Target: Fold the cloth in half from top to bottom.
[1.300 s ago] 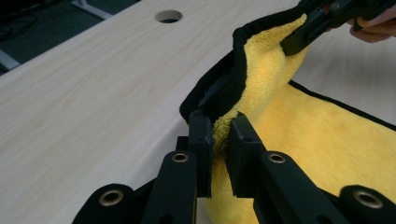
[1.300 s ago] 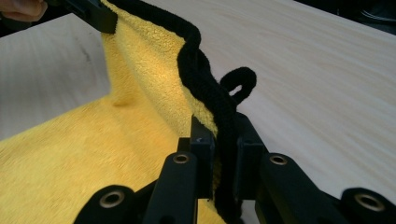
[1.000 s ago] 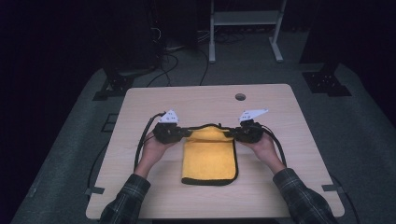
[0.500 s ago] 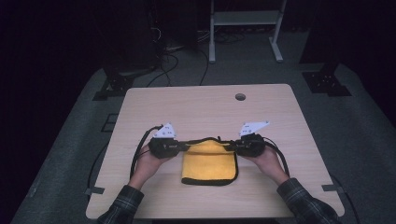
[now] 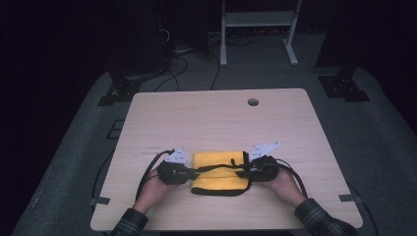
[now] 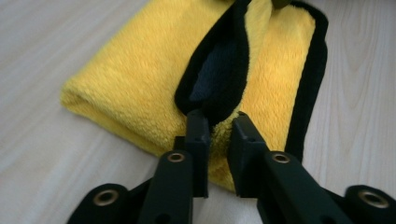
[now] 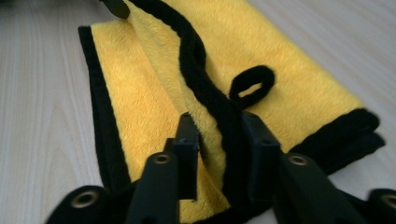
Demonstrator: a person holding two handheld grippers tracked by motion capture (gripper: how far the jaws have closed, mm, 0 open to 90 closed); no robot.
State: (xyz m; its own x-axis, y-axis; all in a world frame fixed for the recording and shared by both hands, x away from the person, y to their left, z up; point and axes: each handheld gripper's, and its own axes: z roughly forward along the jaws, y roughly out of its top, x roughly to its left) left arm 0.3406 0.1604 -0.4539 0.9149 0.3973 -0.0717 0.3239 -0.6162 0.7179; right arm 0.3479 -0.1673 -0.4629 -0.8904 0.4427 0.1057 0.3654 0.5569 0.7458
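Now the yellow cloth point(image 5: 219, 173), folded over toward the person since a second ago, lies near the table's point(image 5: 216, 118) front edge, and both the left gripper point(image 6: 217, 123) and right gripper point(image 7: 219, 128) have just been opening, loosening off its black-trimmed edge.

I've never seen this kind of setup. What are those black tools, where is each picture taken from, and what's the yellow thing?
A person holds a two-jaw tool in each hand: the left gripper and the right gripper. The high view looks down on the wooden table; the other two cameras ride on the grippers and look along their black jaws. On the table lies a folded yellow towel with black trim. Each gripper has the towel's top edge between its jaws, which have just been opening, so the fold is being let go.
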